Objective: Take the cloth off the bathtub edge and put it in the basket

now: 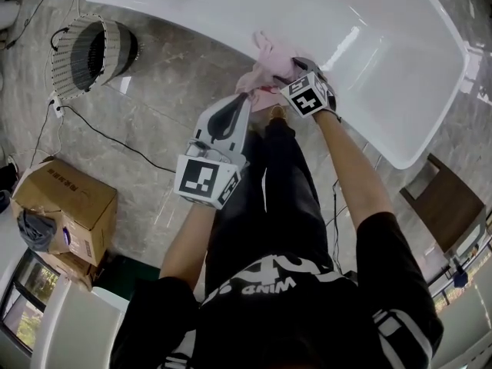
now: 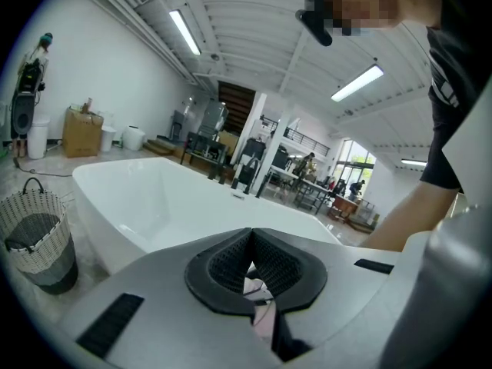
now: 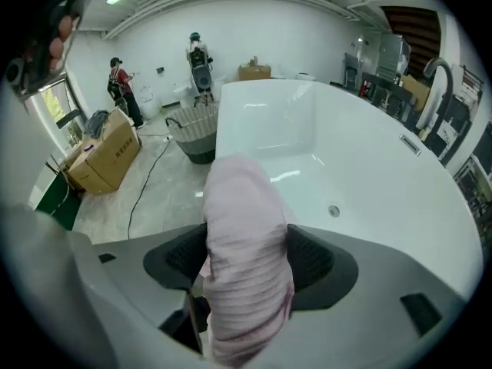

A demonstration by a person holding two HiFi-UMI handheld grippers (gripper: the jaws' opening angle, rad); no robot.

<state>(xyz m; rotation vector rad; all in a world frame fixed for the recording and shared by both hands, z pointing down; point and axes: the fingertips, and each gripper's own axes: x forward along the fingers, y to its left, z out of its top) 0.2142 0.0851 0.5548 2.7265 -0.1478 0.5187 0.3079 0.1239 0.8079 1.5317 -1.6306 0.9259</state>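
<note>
Pinching the pink cloth [image 1: 265,61] at the bathtub's [image 1: 231,6] near edge, the right gripper [image 1: 296,71] is clamped on bunched fabric (bulging between its jaws). The left gripper [image 2: 250,266], jaws together, sits just beside it; the woven basket [image 1: 69,69] stands well apart.

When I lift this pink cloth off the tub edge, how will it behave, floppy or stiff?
Likely floppy: the pink cloth bulges and folds between the jaws of the right hand-held gripper and drapes over the bathtub edge. Probably light, since it looks thin and bunches easily. Its ribbed surface suggests it won't slip out readily.
</note>
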